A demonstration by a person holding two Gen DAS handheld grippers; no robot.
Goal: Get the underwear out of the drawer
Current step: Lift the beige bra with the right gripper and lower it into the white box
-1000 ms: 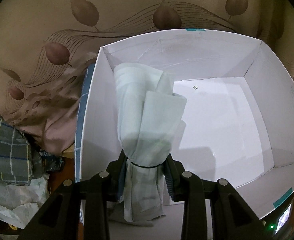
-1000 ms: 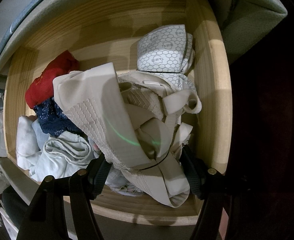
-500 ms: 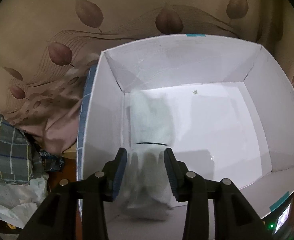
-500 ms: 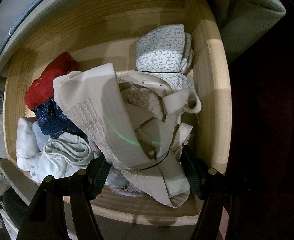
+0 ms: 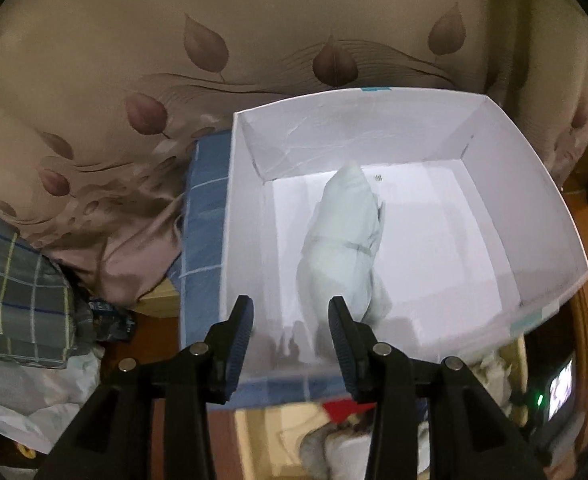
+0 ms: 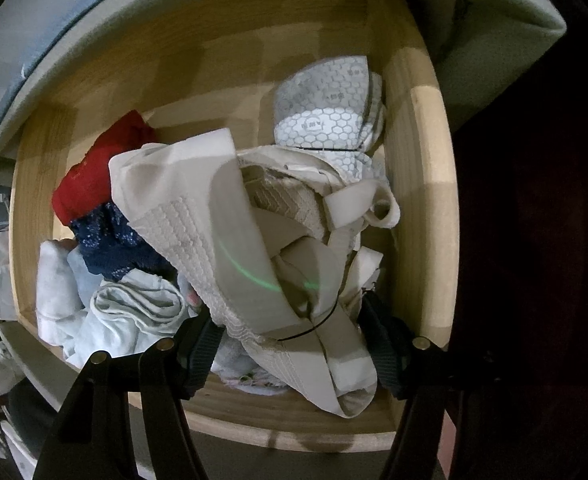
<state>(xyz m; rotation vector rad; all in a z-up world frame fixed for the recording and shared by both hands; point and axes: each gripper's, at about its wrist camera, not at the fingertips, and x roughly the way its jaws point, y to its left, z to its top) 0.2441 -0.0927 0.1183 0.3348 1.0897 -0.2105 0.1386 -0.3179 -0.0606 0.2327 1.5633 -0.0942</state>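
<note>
left claw [image 5: 289, 322] released above one pale garment [image 5: 344, 248]; right claw [image 6: 294, 344] closing on one beige garment [image 6: 229, 236].

The white box [image 5: 534, 216] stands open on top, its floor bare right of the pale garment [image 5: 344, 248]; the wooden drawer [image 6: 422, 208] is crowded with clothes, only its far corners free.
</note>
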